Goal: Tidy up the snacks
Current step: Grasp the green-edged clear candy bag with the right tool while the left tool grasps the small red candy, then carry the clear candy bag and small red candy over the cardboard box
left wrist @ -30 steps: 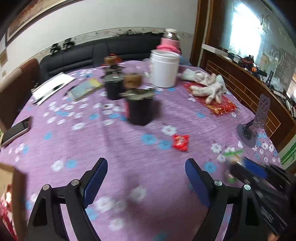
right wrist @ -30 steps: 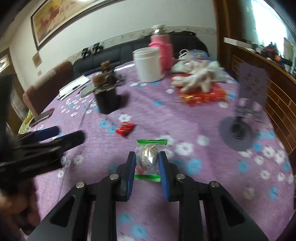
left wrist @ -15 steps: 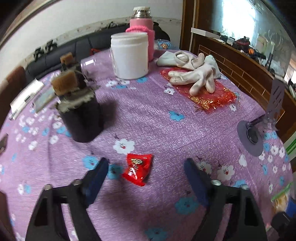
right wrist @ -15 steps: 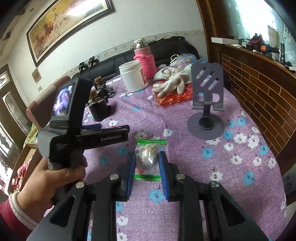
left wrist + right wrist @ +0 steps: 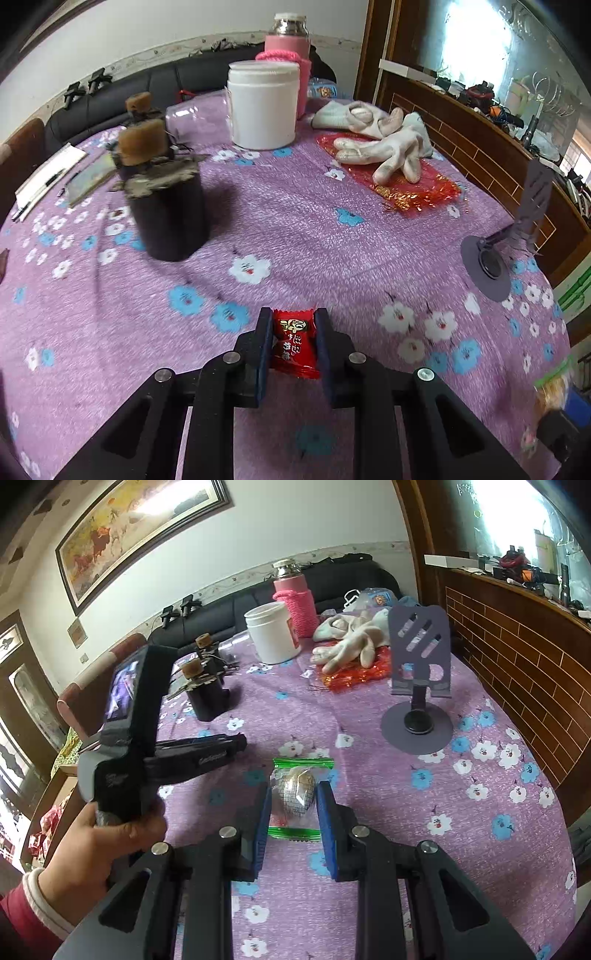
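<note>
My left gripper is shut on a red snack packet, low over the purple flowered tablecloth. My right gripper is shut on a clear snack packet with green ends and holds it above the cloth. The left gripper body, held in a hand, shows at the left of the right wrist view. The right gripper's packet shows blurred at the lower right edge of the left wrist view.
A dark pot with brown corks, a white jar, a pink-sleeved flask, white gloves on red foil and a purple phone stand stand on the table. Papers lie far left.
My left gripper moved forward to the red packet and shut on it. My right gripper kept hold of its packet and lifted back from the table.
</note>
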`<move>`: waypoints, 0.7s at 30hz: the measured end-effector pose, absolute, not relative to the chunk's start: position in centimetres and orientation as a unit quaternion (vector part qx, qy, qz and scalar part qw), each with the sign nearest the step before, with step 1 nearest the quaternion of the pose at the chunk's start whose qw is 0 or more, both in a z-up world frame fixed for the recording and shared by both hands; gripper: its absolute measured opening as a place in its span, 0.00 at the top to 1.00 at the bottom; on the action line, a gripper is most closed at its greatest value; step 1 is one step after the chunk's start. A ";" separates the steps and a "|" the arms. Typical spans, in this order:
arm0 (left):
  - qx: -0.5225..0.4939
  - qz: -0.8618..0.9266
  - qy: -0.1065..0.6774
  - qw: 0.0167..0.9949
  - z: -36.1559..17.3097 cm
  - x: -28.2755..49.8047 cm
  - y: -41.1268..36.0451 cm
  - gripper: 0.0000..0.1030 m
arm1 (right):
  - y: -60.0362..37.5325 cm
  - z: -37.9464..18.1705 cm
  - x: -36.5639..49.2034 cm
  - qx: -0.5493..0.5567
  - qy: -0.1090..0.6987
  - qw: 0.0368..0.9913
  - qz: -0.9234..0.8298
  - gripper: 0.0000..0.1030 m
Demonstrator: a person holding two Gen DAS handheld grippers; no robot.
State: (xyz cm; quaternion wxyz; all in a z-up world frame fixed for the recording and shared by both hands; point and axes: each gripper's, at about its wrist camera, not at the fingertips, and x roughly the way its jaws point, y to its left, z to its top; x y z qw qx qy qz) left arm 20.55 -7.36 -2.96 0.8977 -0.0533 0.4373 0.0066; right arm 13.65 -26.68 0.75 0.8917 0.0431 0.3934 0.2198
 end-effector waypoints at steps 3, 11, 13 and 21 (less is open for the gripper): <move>-0.054 0.018 0.427 0.902 -1.8 18.5 -6.5 0.79 | -26.0 0.7 13.3 0.043 0.396 0.889 0.227 0.77; -0.074 0.064 0.396 0.913 1.0 10.6 -2.3 0.79 | -22.6 1.5 11.1 0.043 0.389 0.881 0.265 0.77; -0.079 0.081 0.387 0.915 1.6 8.5 -1.0 0.78 | -21.1 2.0 10.3 0.039 0.385 0.878 0.280 0.77; -0.115 0.136 0.368 0.913 3.0 1.7 3.7 0.78 | -16.5 3.5 7.0 0.026 0.375 0.867 0.328 0.77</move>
